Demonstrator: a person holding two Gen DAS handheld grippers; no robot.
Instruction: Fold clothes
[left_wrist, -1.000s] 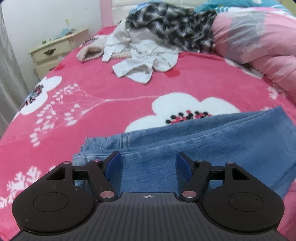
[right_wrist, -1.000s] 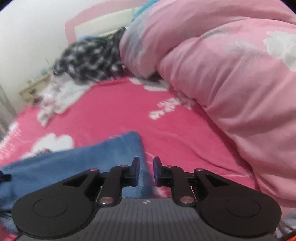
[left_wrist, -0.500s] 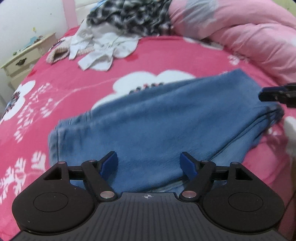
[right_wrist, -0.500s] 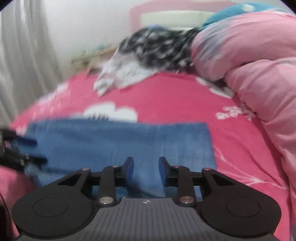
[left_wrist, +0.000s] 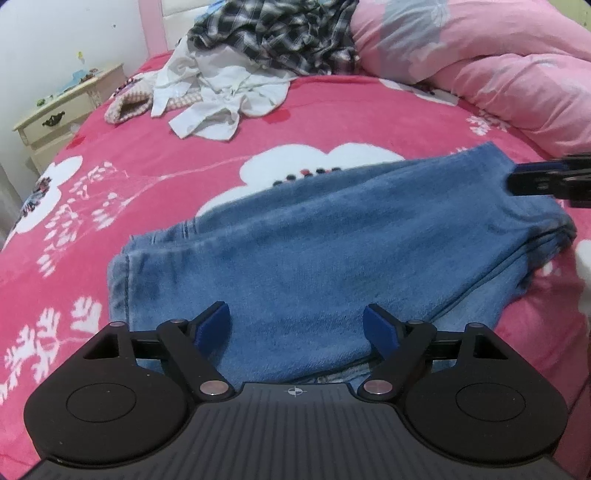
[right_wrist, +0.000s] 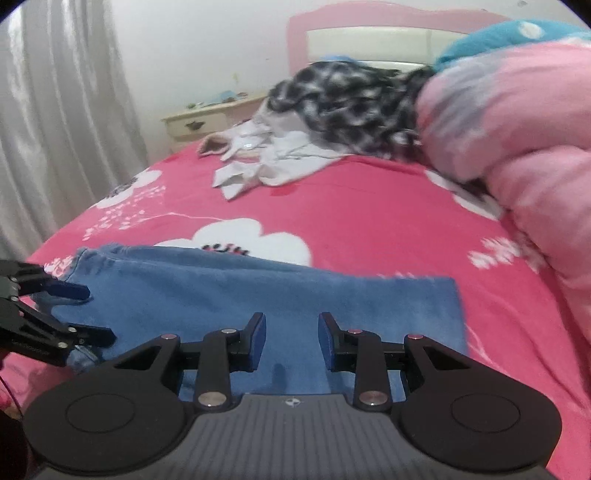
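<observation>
The left gripper (left_wrist: 296, 325) hangs with jaws spread and empty over folded blue jeans (left_wrist: 332, 251); the right gripper (right_wrist: 291, 338) hovers partly parted, gripping nothing. The jeans lie near the foot edge of the red floral bed (left_wrist: 147, 162). Crumpled clothes (left_wrist: 258, 55) heap by the pink headboard (right_wrist: 369, 22), a pink duvet (left_wrist: 498, 66) alongside; a cream nightstand (left_wrist: 59, 118) and grey curtain (right_wrist: 55, 110) stand beyond.

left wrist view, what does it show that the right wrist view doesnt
Only left wrist: the jeans' stacked edges at their right end, and its own open left gripper.
Only right wrist: the curtain, the headboard, a teal pillow, and its own right gripper.
Both: jeans, nightstand, white shirt, plaid shirt, pink duvet.
</observation>
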